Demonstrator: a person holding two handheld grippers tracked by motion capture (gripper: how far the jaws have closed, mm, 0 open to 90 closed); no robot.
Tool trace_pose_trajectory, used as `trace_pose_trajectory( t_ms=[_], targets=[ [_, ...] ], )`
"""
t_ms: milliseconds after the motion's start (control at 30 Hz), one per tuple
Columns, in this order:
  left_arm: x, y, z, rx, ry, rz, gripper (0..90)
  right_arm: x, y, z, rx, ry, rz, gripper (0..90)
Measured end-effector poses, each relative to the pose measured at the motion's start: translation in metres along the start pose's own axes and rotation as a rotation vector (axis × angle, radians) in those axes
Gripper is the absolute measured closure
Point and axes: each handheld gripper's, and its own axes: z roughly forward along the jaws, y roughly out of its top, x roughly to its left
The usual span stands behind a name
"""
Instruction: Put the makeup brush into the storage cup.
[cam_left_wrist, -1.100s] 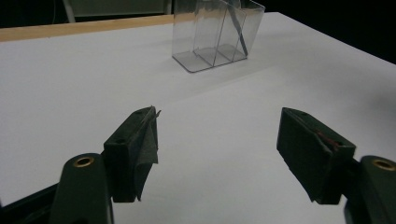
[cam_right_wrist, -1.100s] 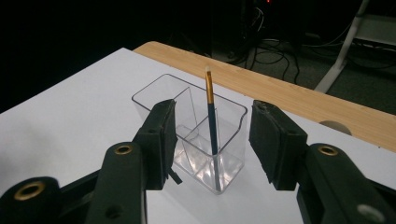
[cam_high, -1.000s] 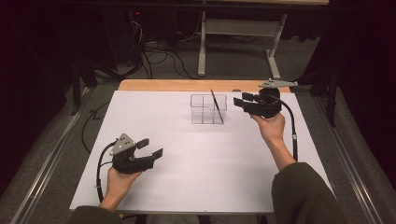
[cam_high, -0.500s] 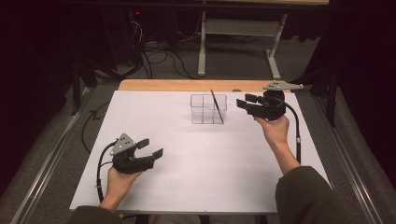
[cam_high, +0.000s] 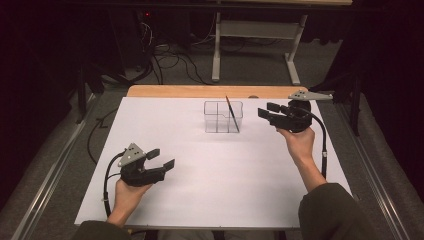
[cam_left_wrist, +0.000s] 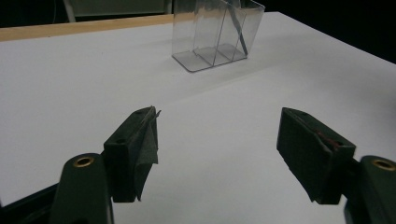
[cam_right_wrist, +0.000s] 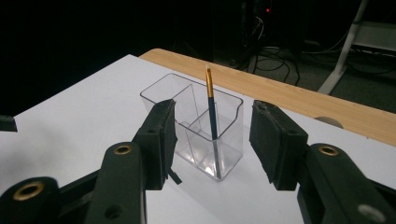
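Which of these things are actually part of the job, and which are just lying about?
In the job:
- clear organizer box
- dark pen with gold tip, leaning inside it
- right gripper, jaws open, aimed at the box

Lying about:
- left gripper, open, idle
- floor cables
- metal stand

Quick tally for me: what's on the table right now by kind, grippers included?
Clear organizer: 1
Pen, leaning inside the organizer: 1
Grippers: 2, left gripper and right gripper, both open and empty
Total: 4
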Motion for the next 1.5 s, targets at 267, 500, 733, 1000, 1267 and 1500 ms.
trace_pose_trajectory(
  t_ms=[267,500,733,1000,1267,1500],
  targets=[
    [0.0,0.0,0.0,0.001,-0.001,0.0,29.3,0.0,-0.001,-0.009,-0.019,0.006,0.001,52.2],
    [0.0,0.0,0.001,0.001,-0.001,-0.003,29.3,-0.001,-0.006,-0.015,-0.023,0.001,0.009,52.2],
    [0.0,0.0,0.0,0.0,0.0,-0.004,29.3,-0.005,-0.01,-0.022,-0.039,-0.002,0.017,52.2],
    [0.0,0.0,0.0,0.0,0.001,-0.004,29.3,-0.006,-0.013,-0.029,-0.044,-0.003,0.023,52.1],
    [0.0,0.0,0.001,0.001,0.001,-0.004,29.3,-0.008,-0.02,-0.037,-0.057,-0.003,0.028,52.0],
    [0.001,0.0,0.001,0.004,0.0,-0.006,29.3,-0.009,-0.024,-0.045,-0.071,-0.003,0.033,51.9]
  ],
)
